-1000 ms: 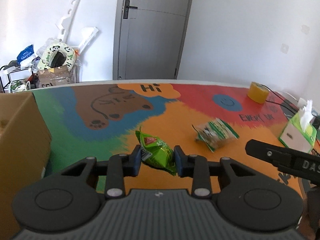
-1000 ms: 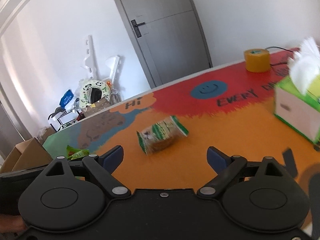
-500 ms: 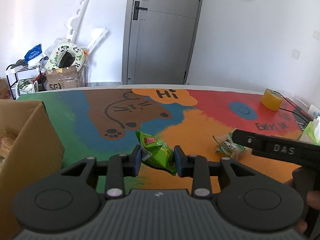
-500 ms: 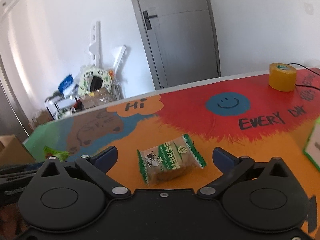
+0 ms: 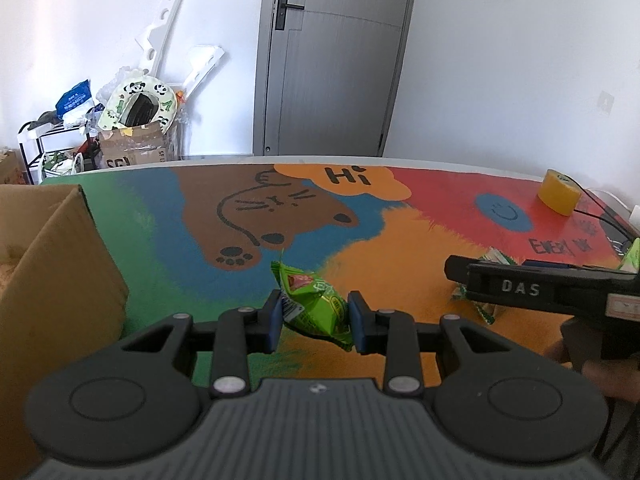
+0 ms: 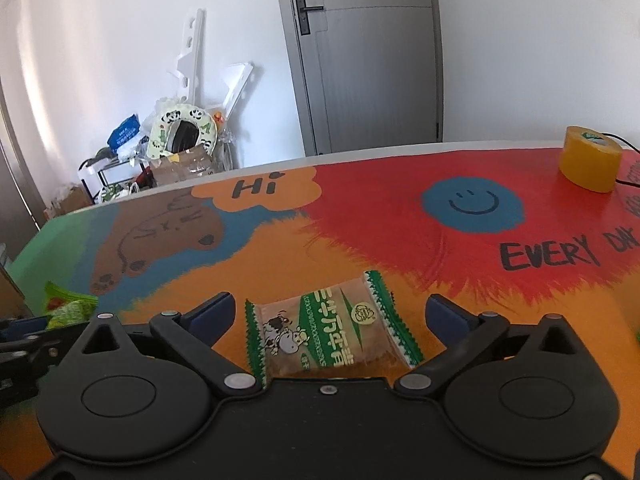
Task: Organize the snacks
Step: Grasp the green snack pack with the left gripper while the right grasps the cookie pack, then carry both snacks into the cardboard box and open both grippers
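Observation:
My left gripper is shut on a bright green snack packet, held just above the colourful table mat. The same packet shows at the left edge of the right wrist view as a green snack packet. My right gripper stands wide open over a clear biscuit packet with green-and-white ends, which lies flat on the orange part of the mat between the two fingers, untouched by the pads. In the left wrist view the right gripper reaches in from the right and covers most of that biscuit packet.
An open cardboard box stands at the table's left edge. A roll of yellow tape with a black cable sits at the far right. A person's hand holds the right gripper. Behind the table are a grey door and a cluttered rack.
The right gripper has swung left and lowered, so the biscuit packet now lies between its open fingers. The left gripper still holds the green packet; its view has turned slightly left.

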`<state>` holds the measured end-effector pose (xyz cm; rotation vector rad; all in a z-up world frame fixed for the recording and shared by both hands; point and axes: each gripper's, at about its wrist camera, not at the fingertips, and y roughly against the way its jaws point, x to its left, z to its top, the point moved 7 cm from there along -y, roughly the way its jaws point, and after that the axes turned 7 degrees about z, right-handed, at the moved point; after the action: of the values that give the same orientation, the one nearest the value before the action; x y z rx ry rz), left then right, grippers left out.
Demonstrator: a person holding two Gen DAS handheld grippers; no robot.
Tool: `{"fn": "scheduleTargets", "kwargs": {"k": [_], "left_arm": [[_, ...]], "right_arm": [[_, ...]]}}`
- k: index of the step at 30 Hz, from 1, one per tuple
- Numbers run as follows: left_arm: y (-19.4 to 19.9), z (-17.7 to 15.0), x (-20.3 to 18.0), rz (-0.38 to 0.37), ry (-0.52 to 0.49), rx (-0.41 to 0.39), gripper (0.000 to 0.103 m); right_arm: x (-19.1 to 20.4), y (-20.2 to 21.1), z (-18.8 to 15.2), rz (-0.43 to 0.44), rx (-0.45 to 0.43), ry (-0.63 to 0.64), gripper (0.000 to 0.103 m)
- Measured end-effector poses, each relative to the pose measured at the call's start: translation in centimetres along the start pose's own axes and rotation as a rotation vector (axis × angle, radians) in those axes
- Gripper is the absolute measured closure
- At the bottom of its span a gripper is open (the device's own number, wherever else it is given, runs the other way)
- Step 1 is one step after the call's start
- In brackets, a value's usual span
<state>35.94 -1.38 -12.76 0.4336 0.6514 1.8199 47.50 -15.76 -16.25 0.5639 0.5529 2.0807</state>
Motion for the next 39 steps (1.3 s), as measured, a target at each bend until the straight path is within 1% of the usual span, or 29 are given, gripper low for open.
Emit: {"fn": "scheduleTargets", "kwargs": {"k": [1,3,5,6,7,8,9,14,19,28,39], "left_arm": [[0.0,0.0,0.0,0.002,0.001,0.0,0.07],[0.1,-0.1,0.1,0.003,0.003,0.002,0.07],[0.2,-0.2,0.1,0.002,0.003,0.004,0.07],[0.4,-0.2,0.0,-0.001,0.002,0.003,0.07],[0.6,-0.3,-0.1,-0.003,-0.001,0.0,0.07],[0.8,-0.3,-0.1,-0.004,-0.003,-0.001,0.07],[1.0,-0.4,-0.1,-0.006,-0.003,-0.001,0.07],[2.1,-0.4,0.1,-0.014,-0.001,-0.01,0.07],[3.2,-0.6,0.0,-0.024,0.003,-0.016,0.07],[5.7,-0.8,0.1,-0.04,0.008,-0.043,0.07],[9.8,-0.6,0.6,-0.07,0.01,-0.104,0.07]], "right_arm": [[0.0,-0.2,-0.1,-0.001,0.006,-0.001,0.001],[0.1,0.1,0.0,0.003,0.001,0.014,0.016],[0.3,0.3,-0.2,-0.019,0.012,0.049,0.024],[0.3,0.6,-0.2,-0.011,0.011,0.048,0.032],[0.3,0.9,-0.2,0.0,0.007,0.037,0.038],[0.2,1.3,-0.3,0.009,0.005,0.026,0.046],[0.2,1.7,-0.3,0.008,0.002,0.021,0.051],[0.4,3.1,-1.2,0.011,0.006,0.021,0.053],[0.5,4.6,-2.2,0.003,-0.004,-0.013,0.053],[0.9,7.6,-3.2,-0.02,-0.042,-0.053,0.053],[3.1,12.9,-3.0,-0.005,-0.135,-0.068,0.053]]}}
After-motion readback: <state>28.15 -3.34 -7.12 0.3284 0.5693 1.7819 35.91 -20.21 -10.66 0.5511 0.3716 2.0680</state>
